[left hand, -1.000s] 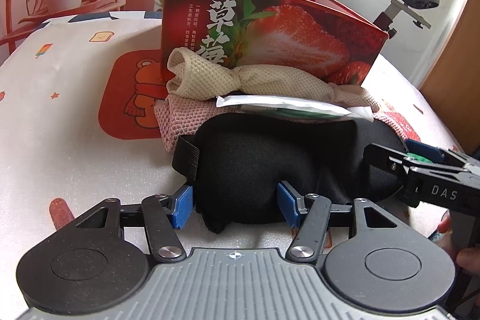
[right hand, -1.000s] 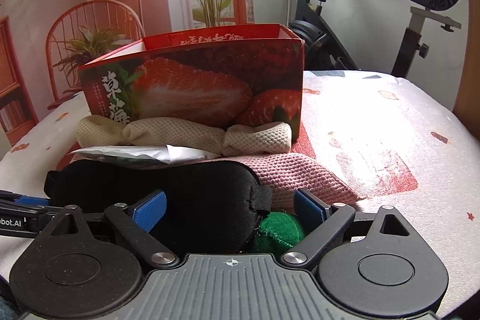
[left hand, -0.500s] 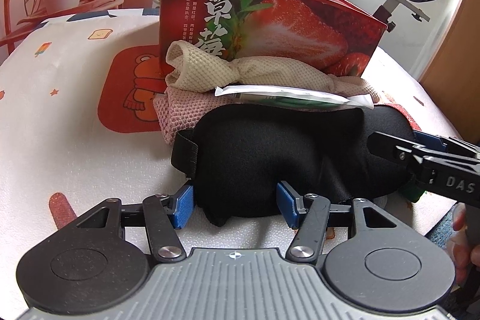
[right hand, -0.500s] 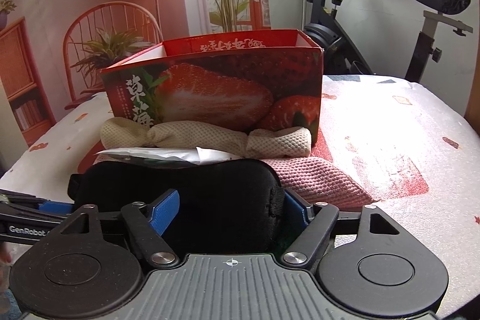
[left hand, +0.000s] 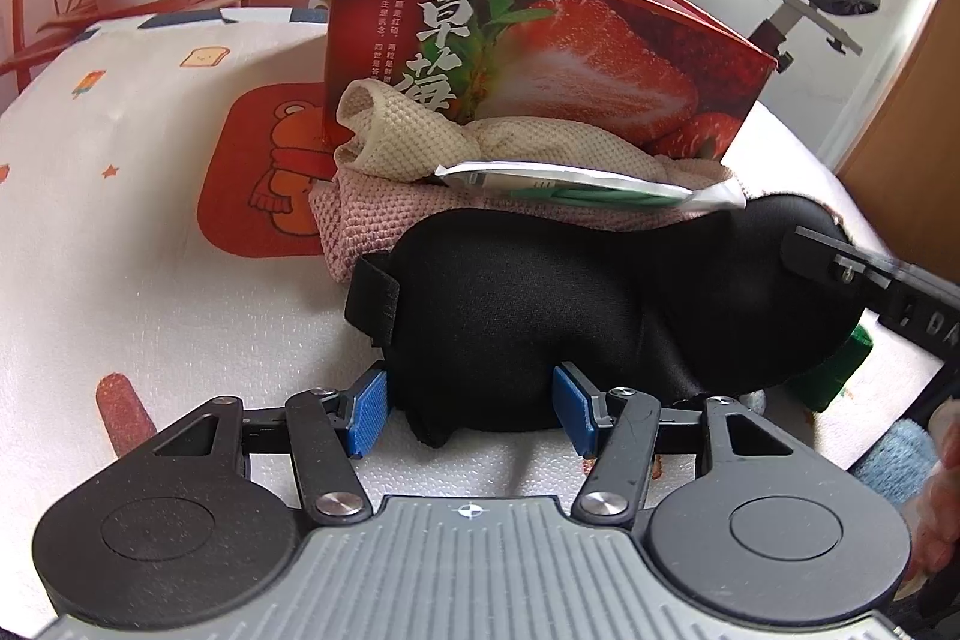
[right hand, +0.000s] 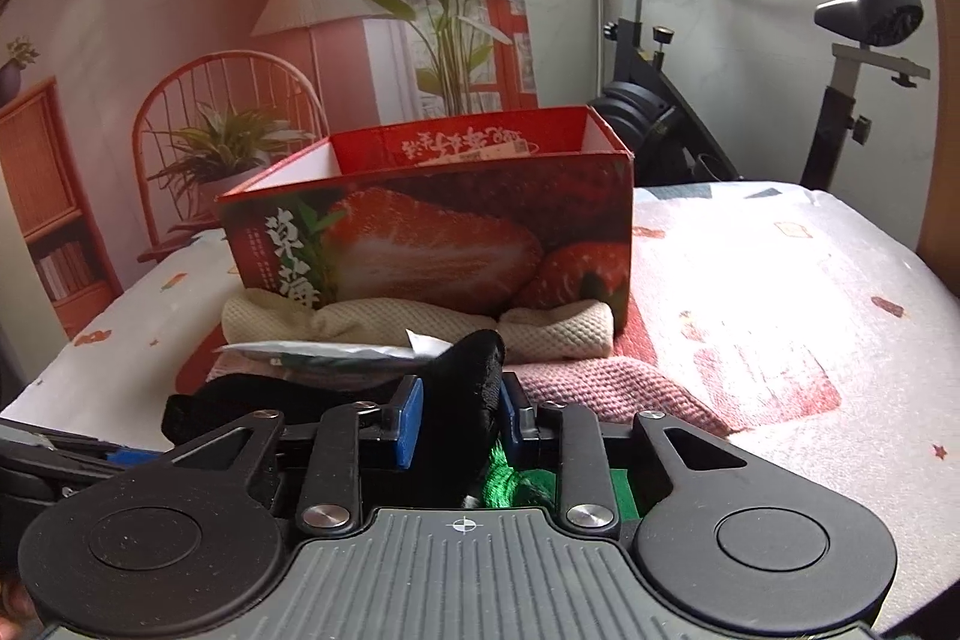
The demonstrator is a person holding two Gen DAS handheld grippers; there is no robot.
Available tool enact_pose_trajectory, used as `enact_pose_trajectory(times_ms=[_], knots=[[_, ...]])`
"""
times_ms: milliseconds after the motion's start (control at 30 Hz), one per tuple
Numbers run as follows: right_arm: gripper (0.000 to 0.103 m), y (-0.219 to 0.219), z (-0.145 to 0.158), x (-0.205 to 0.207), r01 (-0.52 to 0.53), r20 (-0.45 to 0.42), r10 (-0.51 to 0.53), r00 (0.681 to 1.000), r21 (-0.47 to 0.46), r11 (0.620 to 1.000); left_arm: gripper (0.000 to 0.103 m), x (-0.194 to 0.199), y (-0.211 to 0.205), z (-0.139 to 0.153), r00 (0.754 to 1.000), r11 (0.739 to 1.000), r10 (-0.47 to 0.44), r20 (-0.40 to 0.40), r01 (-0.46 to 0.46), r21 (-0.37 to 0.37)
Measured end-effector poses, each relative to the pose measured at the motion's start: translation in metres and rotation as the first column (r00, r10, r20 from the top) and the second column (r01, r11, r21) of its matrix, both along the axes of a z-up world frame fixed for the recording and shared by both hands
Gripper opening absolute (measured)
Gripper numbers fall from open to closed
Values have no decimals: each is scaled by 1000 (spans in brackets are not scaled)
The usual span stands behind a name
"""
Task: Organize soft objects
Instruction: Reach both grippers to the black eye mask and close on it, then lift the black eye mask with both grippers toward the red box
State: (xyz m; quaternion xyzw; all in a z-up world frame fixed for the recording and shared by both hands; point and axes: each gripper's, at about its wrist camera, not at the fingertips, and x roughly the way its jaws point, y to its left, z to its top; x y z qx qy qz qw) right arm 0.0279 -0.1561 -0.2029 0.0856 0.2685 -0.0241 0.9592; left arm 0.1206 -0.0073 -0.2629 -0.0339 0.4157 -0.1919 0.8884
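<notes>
A black sleep mask (left hand: 576, 304) lies on the table in front of a red strawberry box (left hand: 540, 58). My left gripper (left hand: 471, 415) is open, its blue pads either side of the mask's near edge. My right gripper (right hand: 459, 415) is shut on the mask's right end (right hand: 468, 400), which stands bunched up between the pads. A cream knit cloth (left hand: 480, 142), a white and green packet (left hand: 576, 184) and a pink knit cloth (left hand: 384, 226) lie between mask and box. A green soft thing (right hand: 510, 478) lies under the right gripper.
The table has a white cover with a red bear print (left hand: 264, 178). The box (right hand: 432, 232) is open on top. An exercise bike (right hand: 690, 118) stands behind the table. A light blue cloth (left hand: 894, 460) shows at the near right edge.
My right gripper has closed on the mask's right end and lifted it, bunching the fabric. My left gripper has stayed open at the mask's near edge.
</notes>
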Motion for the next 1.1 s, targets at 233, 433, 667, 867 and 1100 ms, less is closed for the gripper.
enact_pose_trajectory(times_ms=[233,433,667,867,1100], knots=[[20,3,-11,4,-1,-39,-1,999,-47,999,64,-4,9,16,995,998,58,76,-56,-30],[20,2,-20,6,6,-61,-10,998,-60,998,66,13,18,11,994,991,100,52,-95,-97],[20,0,-25,8,7,-78,-12,997,-60,998,66,30,18,12,996,986,64,59,-54,-157],[20,2,-24,9,2,-71,-6,997,-57,998,62,12,12,15,997,991,14,71,-4,-132],[19,5,-18,5,-6,-48,2,999,-78,997,48,-3,10,17,994,993,-37,98,48,-110]])
